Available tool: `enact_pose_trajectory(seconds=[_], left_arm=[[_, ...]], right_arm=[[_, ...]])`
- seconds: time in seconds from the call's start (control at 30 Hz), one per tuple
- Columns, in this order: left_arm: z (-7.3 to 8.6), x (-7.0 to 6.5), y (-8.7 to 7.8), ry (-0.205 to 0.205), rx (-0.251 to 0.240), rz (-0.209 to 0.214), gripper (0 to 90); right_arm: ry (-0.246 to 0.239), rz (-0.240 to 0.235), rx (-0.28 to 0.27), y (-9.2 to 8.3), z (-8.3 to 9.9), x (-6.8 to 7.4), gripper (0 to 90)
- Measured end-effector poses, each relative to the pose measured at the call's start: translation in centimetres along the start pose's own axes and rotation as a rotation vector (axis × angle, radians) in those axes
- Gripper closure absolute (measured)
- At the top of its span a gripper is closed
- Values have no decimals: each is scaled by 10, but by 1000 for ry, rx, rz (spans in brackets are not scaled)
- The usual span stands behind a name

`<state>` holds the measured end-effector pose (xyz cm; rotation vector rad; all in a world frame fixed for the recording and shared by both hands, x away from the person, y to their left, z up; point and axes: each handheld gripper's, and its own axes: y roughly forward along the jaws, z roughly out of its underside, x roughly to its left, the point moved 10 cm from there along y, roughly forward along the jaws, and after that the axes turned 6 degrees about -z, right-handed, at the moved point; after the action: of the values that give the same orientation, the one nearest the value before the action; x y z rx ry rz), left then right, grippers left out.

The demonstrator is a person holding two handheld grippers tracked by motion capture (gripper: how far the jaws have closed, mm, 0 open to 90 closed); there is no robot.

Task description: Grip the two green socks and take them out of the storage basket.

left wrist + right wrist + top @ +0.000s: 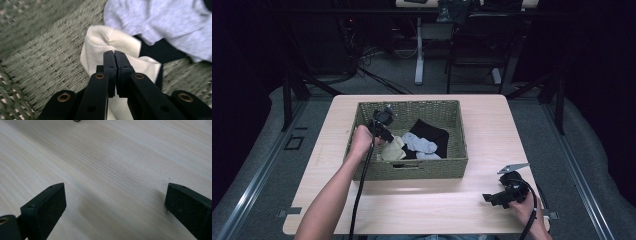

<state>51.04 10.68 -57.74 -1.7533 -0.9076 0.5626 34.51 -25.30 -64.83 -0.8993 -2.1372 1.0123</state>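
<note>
- wooden table (pixel 492 125), light grain, mostly bare
- woven basket (pixel 432 170) at table centre
- grey cloth (pixel 421 145) in basket, lying on black cloth (pixel 432 132)
- dark floor behind, white desk leg (pixel 419 50), black chair (pixel 477 45), cables (pixel 372 55)

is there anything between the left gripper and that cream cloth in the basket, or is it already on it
Nothing stands between them. The left gripper is already shut on a fold of the cream cloth, inside the woven basket. The grey cloth lies just beyond, clear of the fingers.
</note>
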Motion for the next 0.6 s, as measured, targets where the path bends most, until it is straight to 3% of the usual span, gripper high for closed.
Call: enact_pose_trajectory(seconds=[0.13, 0.6], left_arm=[[-6, -3, -16, 23, -51, -10, 889], [-19, -9, -70, 77, -150, -22, 890]], right_arm=[[1, 2, -2, 0, 0, 0, 29], [3, 4, -5, 0, 0, -1, 29]])
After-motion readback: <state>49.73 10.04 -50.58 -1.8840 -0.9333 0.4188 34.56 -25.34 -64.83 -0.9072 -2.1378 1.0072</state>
